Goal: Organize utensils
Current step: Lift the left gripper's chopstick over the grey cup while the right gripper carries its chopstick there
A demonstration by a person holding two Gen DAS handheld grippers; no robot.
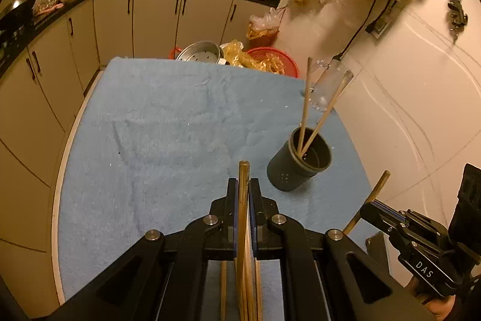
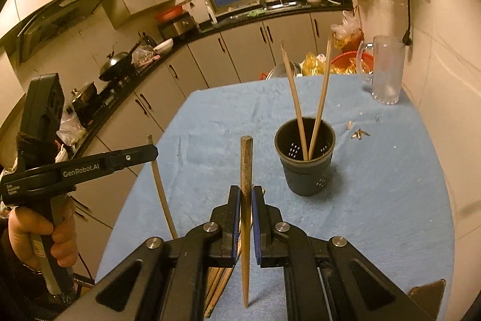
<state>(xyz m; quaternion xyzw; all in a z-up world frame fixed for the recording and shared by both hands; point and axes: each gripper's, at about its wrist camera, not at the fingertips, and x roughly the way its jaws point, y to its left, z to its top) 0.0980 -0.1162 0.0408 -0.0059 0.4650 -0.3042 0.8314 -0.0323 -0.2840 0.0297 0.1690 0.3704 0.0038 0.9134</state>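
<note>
Chopsticks occupied both grippers: the left gripper (image 1: 243, 188) was clamped on a wooden chopstick (image 1: 243, 215), and the right gripper (image 2: 246, 197) pinched a darker pointed wooden chopstick (image 2: 246, 170). Farther right on the blue towel-covered table (image 2: 390, 200), a dark perforated cylindrical holder (image 2: 305, 158) held two upright wooden chopsticks (image 2: 320, 98).

- The left gripper (image 1: 243, 185) points forward and downward, its jaws clamped on a chopstick (image 1: 243, 218) that stands upright between the blue pads
- In the right wrist view a bare hand (image 2: 45, 233) wraps the left gripper's handle from below
- The right gripper (image 2: 246, 194) also tilts downward, jaws pinched on its own chopstick (image 2: 246, 218), held near vertical
- The two grippers sit side by side, near each other but apart
</note>
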